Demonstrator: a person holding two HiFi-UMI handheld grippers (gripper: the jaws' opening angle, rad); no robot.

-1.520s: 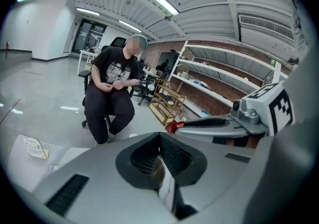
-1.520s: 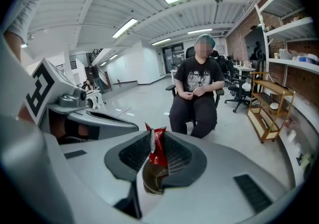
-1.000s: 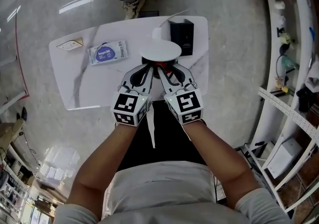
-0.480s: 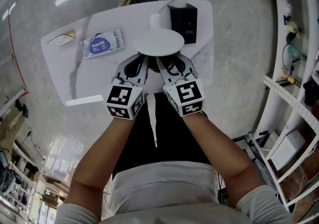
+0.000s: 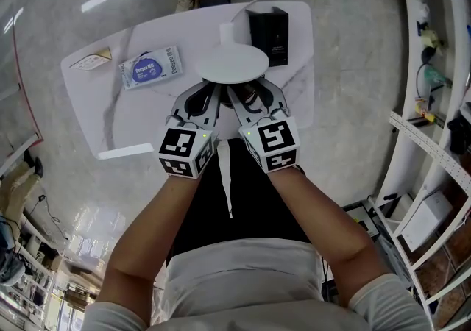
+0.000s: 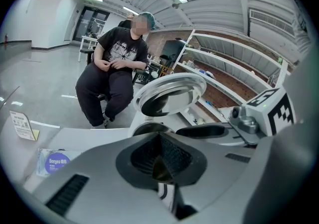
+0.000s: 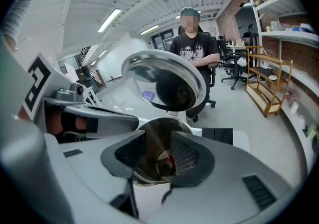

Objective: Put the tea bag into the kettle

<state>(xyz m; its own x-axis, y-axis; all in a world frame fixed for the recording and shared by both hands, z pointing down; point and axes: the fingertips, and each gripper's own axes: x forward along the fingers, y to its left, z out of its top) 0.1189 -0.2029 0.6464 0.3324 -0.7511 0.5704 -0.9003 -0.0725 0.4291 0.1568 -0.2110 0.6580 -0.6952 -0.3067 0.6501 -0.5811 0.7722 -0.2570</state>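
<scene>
A steel kettle [image 7: 160, 127] stands on the white marble table [image 5: 110, 112] with its round lid [image 5: 231, 63] tipped up and open. My right gripper [image 7: 158, 156] hangs over the kettle's mouth. Its jaws have just been opening and stand open, with nothing pressed between the pads. Through the gap a small red and pale thing [image 7: 170, 160], apparently the tea bag, lies at the kettle's bottom. Beside it, my left gripper [image 6: 159, 156] is shut on a thin brownish scrap [image 6: 160, 168]. In the head view both grippers [image 5: 210, 98] [image 5: 246, 95] reach under the lid's near edge.
A black box [image 5: 268, 26] stands behind the kettle. A blue wipes packet [image 5: 151, 68] and a small card [image 5: 90, 62] lie at the table's left. A person [image 6: 117, 68] sits on a chair beyond the table. Shelving [image 5: 434, 123] runs along the right.
Both grippers have sunk a little beside the kettle. The head camera has shifted, so the table sits slightly further left and higher in the picture.
</scene>
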